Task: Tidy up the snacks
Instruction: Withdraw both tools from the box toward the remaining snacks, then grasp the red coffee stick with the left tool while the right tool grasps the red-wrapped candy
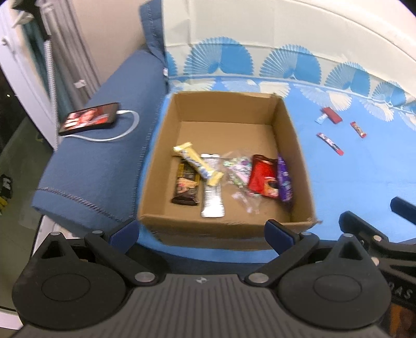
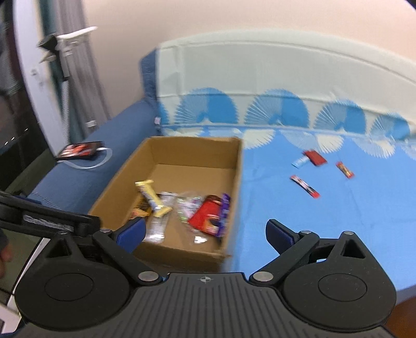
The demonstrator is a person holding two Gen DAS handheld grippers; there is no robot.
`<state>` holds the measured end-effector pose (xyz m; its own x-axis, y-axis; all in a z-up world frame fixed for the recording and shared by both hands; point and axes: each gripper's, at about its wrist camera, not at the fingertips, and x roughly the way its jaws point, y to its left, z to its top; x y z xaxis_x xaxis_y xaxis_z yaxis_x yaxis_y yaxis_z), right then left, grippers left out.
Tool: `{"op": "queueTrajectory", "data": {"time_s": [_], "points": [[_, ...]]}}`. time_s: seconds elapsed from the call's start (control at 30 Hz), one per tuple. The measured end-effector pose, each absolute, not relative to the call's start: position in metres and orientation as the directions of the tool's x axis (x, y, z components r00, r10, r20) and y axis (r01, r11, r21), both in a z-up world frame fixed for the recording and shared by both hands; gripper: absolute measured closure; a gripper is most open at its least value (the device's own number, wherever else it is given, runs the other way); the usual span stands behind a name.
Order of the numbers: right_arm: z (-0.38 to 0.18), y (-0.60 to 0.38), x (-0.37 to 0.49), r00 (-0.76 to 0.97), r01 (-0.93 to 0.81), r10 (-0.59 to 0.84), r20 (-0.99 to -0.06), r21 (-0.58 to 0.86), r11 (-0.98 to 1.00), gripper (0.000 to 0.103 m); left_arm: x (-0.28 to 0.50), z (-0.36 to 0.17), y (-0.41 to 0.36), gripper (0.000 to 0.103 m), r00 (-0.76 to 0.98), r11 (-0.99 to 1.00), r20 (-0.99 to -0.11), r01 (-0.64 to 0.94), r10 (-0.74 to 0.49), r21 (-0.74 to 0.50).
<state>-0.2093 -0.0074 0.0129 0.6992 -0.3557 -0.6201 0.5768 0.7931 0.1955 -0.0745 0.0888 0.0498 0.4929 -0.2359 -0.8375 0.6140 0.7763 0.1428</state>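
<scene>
An open cardboard box [image 1: 296, 156] [image 2: 234, 182] stands on a blue patterned cover and holds several snacks: a yellow bar [image 1: 199, 163] [image 2: 153, 201], a brown packet [image 1: 186, 186], a silver packet [image 1: 212, 197], clear-wrapped sweets [image 1: 238, 171], a red packet [image 1: 262, 176] [image 2: 205, 214] and a purple packet [image 1: 284, 179]. Several small bars lie loose on the cover to the right: a red one [image 1: 332, 115] [image 2: 315, 157], a light-blue one [image 1: 321, 119], another red one [image 1: 358, 129] [image 2: 344, 169] and a striped one [image 1: 329, 143] [image 2: 304, 186]. My left gripper [image 1: 201, 232] is open and empty before the box's near wall. My right gripper [image 2: 205, 235] is open and empty at the box's near right corner.
A phone [image 1: 89, 118] [image 2: 80, 150] with a lit screen and a white cable [image 1: 124, 130] lies on the dark blue armrest [image 1: 91, 169] left of the box. A white backrest [image 1: 286, 23] rises behind. The right gripper's frame [image 1: 377, 234] shows at the lower right of the left view.
</scene>
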Motion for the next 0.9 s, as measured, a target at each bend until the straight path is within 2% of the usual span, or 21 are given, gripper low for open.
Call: {"op": "queueTrajectory", "data": {"time_s": [0.23,0.4,0.63,0.9], "points": [[-0.017,-0.106,-0.226,0.624,0.685,-0.374,-0.686,0.250,0.684,0.004,-0.068,0.040,-0.009,0.000,0.407,0.730,-0.884,0.673,-0.232,0.119],[-0.044,-0.194,-0.232,0.565,0.756,-0.411,-0.715,0.249,0.606,0.004,-0.060,0.011,-0.106,0.000,0.329,0.700,-0.921,0.708,-0.207,0.096],[-0.095,-0.324,-0.222,0.475,0.829,-0.513,-0.715,0.167,0.534,0.004,-0.037,-0.061,-0.245,0.000,0.265,0.699,-0.950,0.711,-0.167,0.075],[-0.173,-0.444,-0.177,0.427,0.829,-0.496,-0.756,0.107,0.549,0.004,0.001,-0.157,-0.362,0.000,0.224,0.740,-0.967,0.669,-0.117,0.066]]}}
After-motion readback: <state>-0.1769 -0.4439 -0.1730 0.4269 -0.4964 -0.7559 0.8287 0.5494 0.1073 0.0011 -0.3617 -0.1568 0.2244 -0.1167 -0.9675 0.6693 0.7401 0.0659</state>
